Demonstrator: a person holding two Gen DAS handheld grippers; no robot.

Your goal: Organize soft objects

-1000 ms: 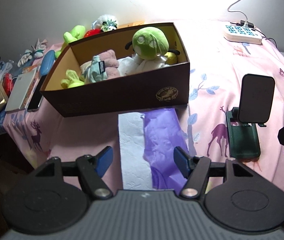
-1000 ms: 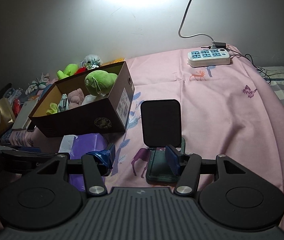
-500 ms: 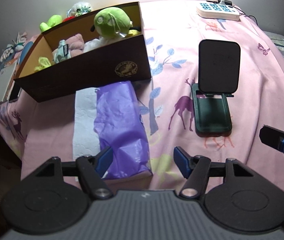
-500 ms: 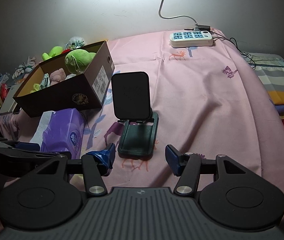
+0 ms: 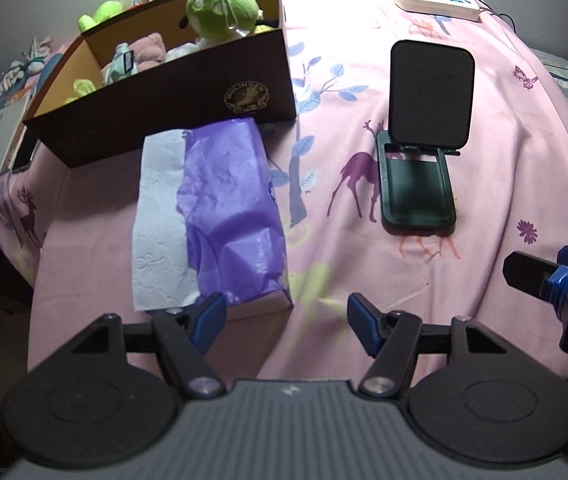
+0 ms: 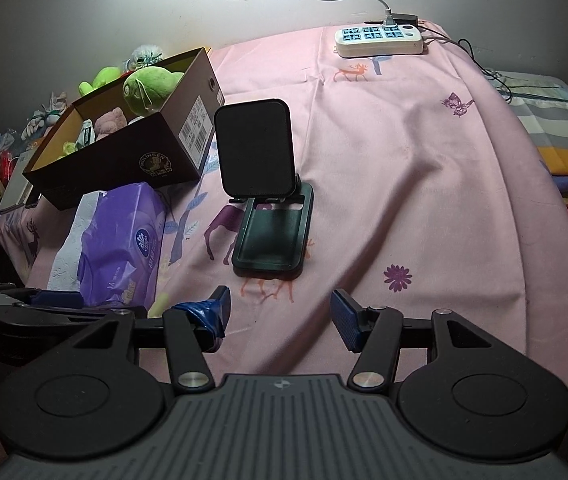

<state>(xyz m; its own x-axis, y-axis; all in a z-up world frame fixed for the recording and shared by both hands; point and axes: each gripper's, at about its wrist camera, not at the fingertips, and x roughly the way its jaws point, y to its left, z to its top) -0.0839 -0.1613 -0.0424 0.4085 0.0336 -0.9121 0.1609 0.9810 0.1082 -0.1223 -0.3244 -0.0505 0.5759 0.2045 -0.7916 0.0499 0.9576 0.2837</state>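
Both tongs are spread wide, gripping nothing: left tongs (image 5: pixel 287 317) hover just past the purple tissue pack (image 5: pixel 232 216), right tongs (image 6: pixel 279 317) hang over the pink bedsheet (image 6: pixel 424 168). Pack's long axis runs toward the brown box (image 5: pixel 171 96) holding the green plush (image 5: pixel 221 10).

Both low views share bed (image 5: pixel 364 80) (close).
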